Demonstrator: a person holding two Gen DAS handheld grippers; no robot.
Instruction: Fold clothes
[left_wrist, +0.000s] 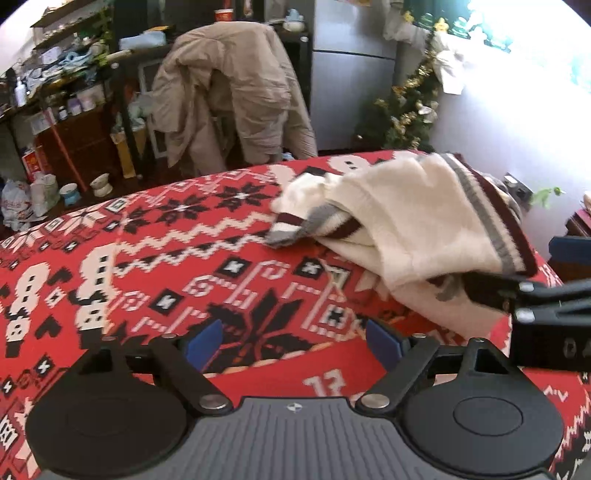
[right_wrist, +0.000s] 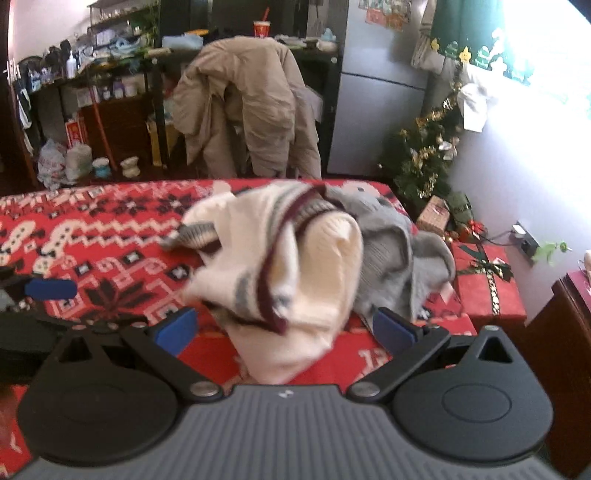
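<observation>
Item: cream knitted sweater with maroon-and-grey striped trim (right_wrist: 295, 266), crumpled on red patterned worktop (left_wrist: 155, 236), at one o'clock from the left hand-held gripper (left_wrist: 291, 341). Left and right hand-held gripper (right_wrist: 282, 328): wide, empty. Step: approach. Next: grasp hem, spread flat.

Both claws spread wide

Left claw (left_wrist: 291, 341) and right claw (right_wrist: 282, 330) angle downward, blue pads parted, gripping nothing.
</observation>
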